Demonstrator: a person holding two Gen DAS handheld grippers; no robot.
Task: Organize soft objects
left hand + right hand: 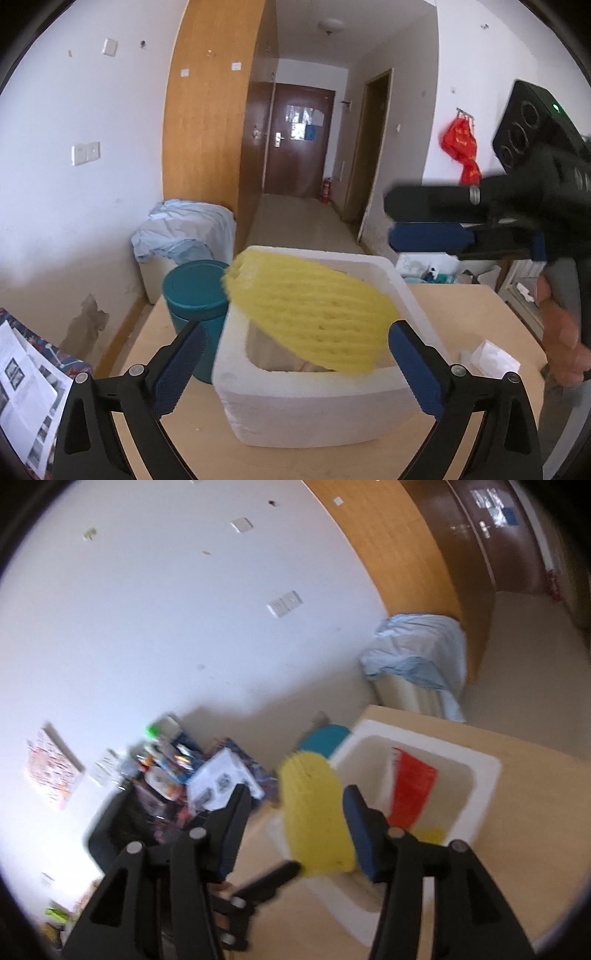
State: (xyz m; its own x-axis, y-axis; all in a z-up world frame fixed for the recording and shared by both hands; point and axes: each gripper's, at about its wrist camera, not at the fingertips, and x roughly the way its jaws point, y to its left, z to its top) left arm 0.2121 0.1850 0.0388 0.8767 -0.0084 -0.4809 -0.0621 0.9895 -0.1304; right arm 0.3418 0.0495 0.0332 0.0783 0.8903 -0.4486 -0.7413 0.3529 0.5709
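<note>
A yellow foam net sleeve (314,314) hangs tilted over the open white foam box (402,295) on the wooden table; it is blurred. It shows between my left gripper's (293,369) wide-open blue pads (413,369) without being pinched. In the right wrist view the yellow sleeve (314,812) lies beside the box (487,768), which holds a red foam sleeve (413,786) and a yellow piece (430,835). My right gripper (291,830) is open and empty; it also shows in the left wrist view (424,218), raised at the right.
A teal lidded container (195,295) stands left of the box. A small white packet (495,356) lies on the table at right. Printed papers (26,387) lie at left. A bin with blue cloth (184,232) stands on the floor behind.
</note>
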